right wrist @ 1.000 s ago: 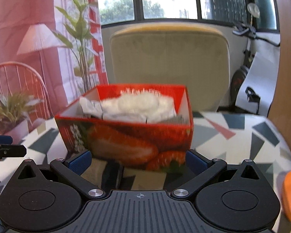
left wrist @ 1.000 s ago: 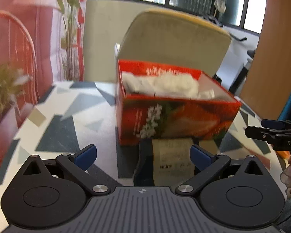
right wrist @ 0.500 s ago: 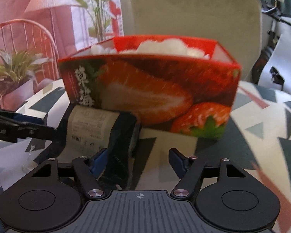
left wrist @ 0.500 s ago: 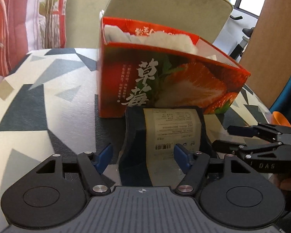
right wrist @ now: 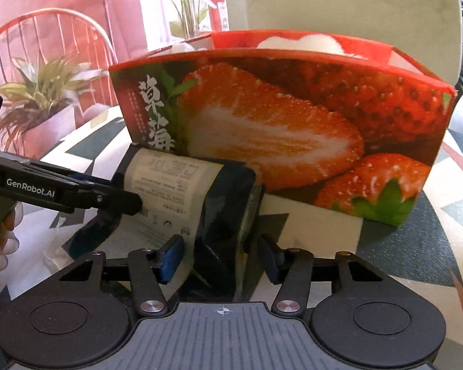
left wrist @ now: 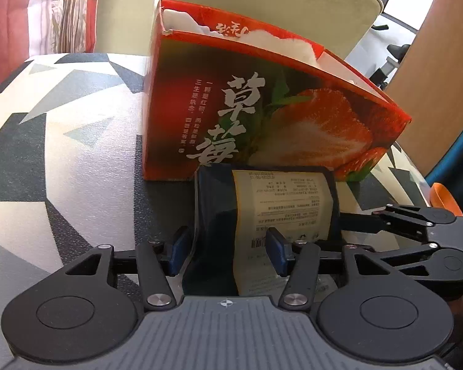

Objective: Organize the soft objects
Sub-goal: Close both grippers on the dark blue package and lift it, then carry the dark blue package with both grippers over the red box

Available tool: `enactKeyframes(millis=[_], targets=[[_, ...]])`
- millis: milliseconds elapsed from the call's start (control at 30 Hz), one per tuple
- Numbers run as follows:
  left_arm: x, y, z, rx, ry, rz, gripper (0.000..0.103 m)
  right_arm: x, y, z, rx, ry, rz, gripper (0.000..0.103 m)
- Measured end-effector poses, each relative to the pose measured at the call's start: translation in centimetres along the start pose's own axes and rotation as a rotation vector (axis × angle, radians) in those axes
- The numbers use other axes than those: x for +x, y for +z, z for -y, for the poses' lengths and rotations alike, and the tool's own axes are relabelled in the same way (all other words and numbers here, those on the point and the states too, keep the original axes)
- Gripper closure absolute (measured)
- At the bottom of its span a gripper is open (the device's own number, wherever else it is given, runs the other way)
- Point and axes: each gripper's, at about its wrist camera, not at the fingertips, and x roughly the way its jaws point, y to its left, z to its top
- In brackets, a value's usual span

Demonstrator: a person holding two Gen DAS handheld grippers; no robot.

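Both grippers, left (left wrist: 227,252) and right (right wrist: 220,257), fingers clamped on dark pouch (left wrist: 262,215); strawberry box (left wrist: 262,108) contents mostly hidden, pouch label unreadable.

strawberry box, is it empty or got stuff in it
Got stuff in it: white soft material shows above the open top rim of the strawberry box. How deep it goes cannot be told.

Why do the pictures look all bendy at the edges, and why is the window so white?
Left wrist view: the fisheye lens curves the table edge, the window top right is washed out by daylight, and the strawberry box front sits in shade. Right wrist view: the chair and wire chair bow outward, and the label on the dark packet is a bit blurry.
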Motion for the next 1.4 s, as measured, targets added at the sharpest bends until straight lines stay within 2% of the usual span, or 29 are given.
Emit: enactKeyframes(millis=[300, 633, 833, 1067, 1233, 1400], targets=[[-1.0, -0.2, 0.9, -0.013, -0.056, 0.0, 0.047, -0.6, 0.4, -0.8, -0.005, 0.018, -0.005, 0.067], [-5.3, -1.4, 3.2, 0.012, -0.052, 0.07, 0.047, -5.0, -0.2, -2.4, -0.045, -0.005, 0.086, 0.068], [-8.1, -3.0, 4.8, -0.009, -0.043, 0.129, 0.047, -7.5, -0.8, -3.7, -0.088, -0.012, 0.138, 0.068], [-9.0, -3.6, 5.4, -0.005, -0.037, 0.133, 0.047, -9.0, -1.6, -4.3, -0.091, -0.005, 0.159, 0.068], [-9.6, -2.6, 5.4, -0.012, -0.044, 0.149, 0.047, -9.5, -1.1, -3.9, -0.029, 0.021, 0.168, 0.068], [-10.4, 0.6, 6.0, 0.038, -0.039, 0.193, 0.047, -10.3, 1.3, -3.2, -0.017, 0.03, 0.207, 0.068]])
